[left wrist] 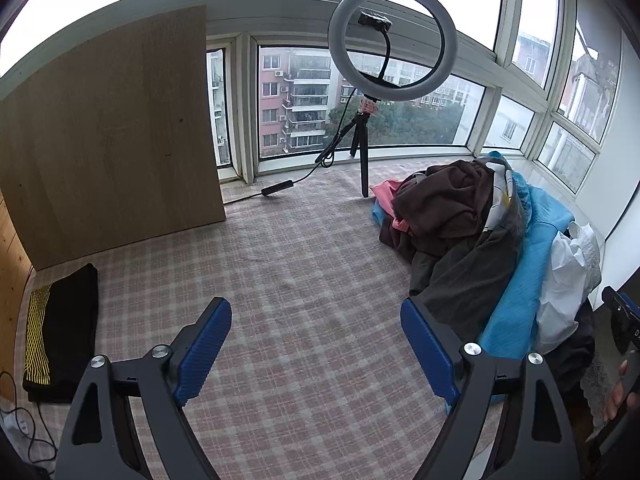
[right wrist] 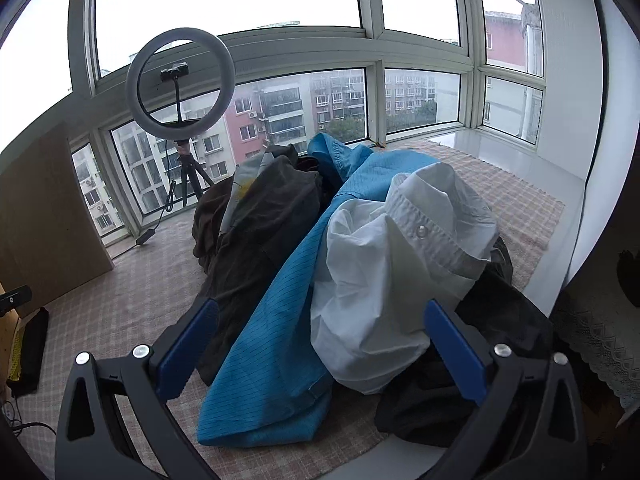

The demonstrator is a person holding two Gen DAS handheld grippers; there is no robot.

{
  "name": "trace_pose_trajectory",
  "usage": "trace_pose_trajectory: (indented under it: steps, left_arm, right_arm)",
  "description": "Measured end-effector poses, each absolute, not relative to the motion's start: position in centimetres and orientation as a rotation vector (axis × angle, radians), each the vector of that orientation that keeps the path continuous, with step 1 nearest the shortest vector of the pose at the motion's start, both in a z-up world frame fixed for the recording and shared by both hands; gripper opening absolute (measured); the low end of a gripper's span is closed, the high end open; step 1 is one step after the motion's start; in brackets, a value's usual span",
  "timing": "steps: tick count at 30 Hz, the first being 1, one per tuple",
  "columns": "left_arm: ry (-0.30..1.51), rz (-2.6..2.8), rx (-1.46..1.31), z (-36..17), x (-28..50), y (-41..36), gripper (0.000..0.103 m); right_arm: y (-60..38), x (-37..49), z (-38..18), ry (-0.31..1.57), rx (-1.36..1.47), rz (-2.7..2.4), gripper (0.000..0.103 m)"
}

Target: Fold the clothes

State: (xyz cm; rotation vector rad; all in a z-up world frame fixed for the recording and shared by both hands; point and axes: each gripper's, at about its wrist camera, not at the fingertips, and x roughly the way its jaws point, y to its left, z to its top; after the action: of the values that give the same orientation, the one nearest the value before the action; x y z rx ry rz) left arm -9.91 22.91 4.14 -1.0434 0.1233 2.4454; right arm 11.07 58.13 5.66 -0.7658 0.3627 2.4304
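A heap of unfolded clothes (left wrist: 472,232) lies on the right of the plaid cloth: brown, grey, pink, blue and white pieces. In the right wrist view the white shirt (right wrist: 400,272) and the blue garment (right wrist: 280,328) lie just ahead of my right gripper (right wrist: 320,344), which is open and holds nothing. A folded black garment with a yellow pattern (left wrist: 60,332) rests at the far left. My left gripper (left wrist: 316,344) hovers open over bare plaid cloth (left wrist: 280,272), between the folded piece and the heap.
A wooden board (left wrist: 112,128) stands upright at the back left. A ring light on a tripod (left wrist: 390,44) with its cable stands by the windows. A hand on the other gripper shows at the right edge (left wrist: 620,392). Cables lie at the lower left.
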Motion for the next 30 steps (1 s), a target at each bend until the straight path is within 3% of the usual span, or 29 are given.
trace_pose_trajectory:
  steps: [8,17,28,30]
  left_arm:
    - [0.133,2.4,-1.034,4.7,-8.6,32.7,0.086]
    - [0.169,2.433,-1.023,5.6,-8.4,37.8,0.086]
    - [0.11,2.597,-1.095,5.1,-11.0,34.1,0.086]
    - [0.088,2.617,-1.117,4.7,-11.5,33.3,0.086]
  right_arm:
    - [68.2,10.8,8.7,0.334,-0.696,2.522,0.103]
    - [69.3,1.4,9.9,0.273,-0.789,2.823,0.101]
    - [68.6,-14.1,-0.5,0.512,-1.315,2.721,0.102]
    - [69.6,-14.3,-1.9,0.645,-1.334,2.747,0.1]
